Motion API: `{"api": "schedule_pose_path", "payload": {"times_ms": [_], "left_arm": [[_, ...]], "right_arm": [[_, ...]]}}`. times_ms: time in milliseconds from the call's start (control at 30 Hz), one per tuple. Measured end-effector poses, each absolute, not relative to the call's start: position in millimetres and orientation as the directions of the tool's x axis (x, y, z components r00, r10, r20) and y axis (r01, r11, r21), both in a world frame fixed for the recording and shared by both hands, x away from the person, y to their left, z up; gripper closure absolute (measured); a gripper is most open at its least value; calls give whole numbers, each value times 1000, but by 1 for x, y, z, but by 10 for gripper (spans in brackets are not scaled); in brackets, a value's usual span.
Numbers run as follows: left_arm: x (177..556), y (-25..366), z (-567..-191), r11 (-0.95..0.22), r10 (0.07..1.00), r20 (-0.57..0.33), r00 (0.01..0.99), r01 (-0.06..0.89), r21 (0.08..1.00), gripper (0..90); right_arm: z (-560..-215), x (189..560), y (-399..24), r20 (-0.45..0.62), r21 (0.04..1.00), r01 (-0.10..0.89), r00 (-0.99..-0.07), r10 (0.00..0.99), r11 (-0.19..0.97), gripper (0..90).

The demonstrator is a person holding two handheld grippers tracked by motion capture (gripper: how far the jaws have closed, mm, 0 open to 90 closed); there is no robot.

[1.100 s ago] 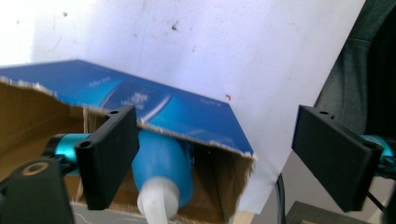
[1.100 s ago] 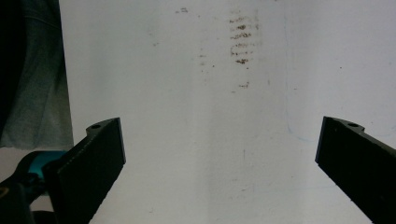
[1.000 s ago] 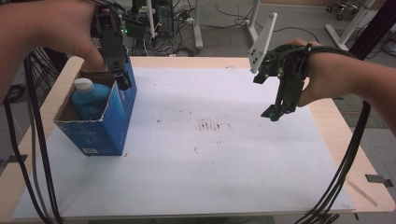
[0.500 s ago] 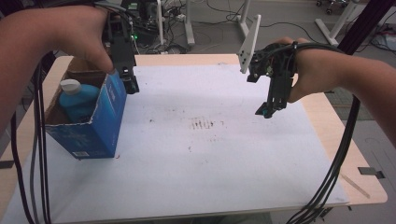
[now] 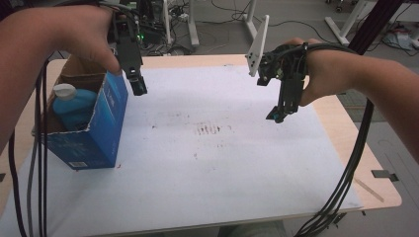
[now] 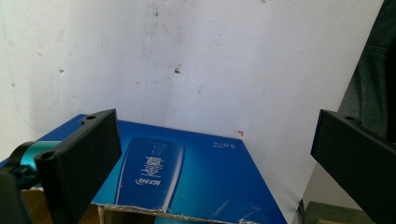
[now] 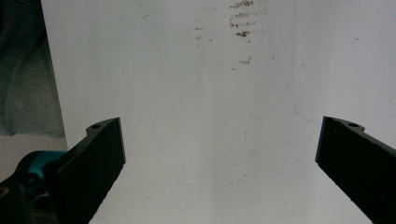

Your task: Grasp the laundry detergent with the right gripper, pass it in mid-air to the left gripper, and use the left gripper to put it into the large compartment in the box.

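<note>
Blue cardboard box with its top flaps open sits at the left side of the white-covered table, and there's a light blue plastic bottle with a white cap standing inside it. You can see the printed side of the box up close in the left gripper view too, with a bottle picture and some lettering on it, torn edge along the bottom.

Left claw hangs in the air just past the box's far right corner, pointing down, with the person's left hand wrapped around it. In the left gripper view its two black jaws are spread wide, nothing between them, just the box side and the white table cover behind.

Right claw is well apart from the box, over on the right half of the table, held above the surface by the right hand, tips angled down. Right gripper view shows its jaws spread wide as well, empty, looking at bare white cover.

Table cover has a patch of brownish smudges around the middle, and those same marks show at the top of the right gripper view. Black cables trail off both grippers down toward the near edge. Wood edge of the table shows at the right.
</note>
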State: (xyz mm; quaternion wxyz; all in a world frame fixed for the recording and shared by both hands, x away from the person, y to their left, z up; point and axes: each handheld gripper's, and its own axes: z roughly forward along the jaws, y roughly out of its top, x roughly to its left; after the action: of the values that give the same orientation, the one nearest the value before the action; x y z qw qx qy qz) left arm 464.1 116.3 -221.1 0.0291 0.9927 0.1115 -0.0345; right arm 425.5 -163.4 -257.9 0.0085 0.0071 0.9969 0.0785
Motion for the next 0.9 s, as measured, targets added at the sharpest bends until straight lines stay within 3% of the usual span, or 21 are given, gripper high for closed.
{"api": "schedule_pose_path", "payload": {"times_ms": [900], "left_arm": [[456,113,-218,-978,194,-76,978,199,60,16]], "right_arm": [[-266,433,-162,-3,137,2,-1000,3,991,6]]}}
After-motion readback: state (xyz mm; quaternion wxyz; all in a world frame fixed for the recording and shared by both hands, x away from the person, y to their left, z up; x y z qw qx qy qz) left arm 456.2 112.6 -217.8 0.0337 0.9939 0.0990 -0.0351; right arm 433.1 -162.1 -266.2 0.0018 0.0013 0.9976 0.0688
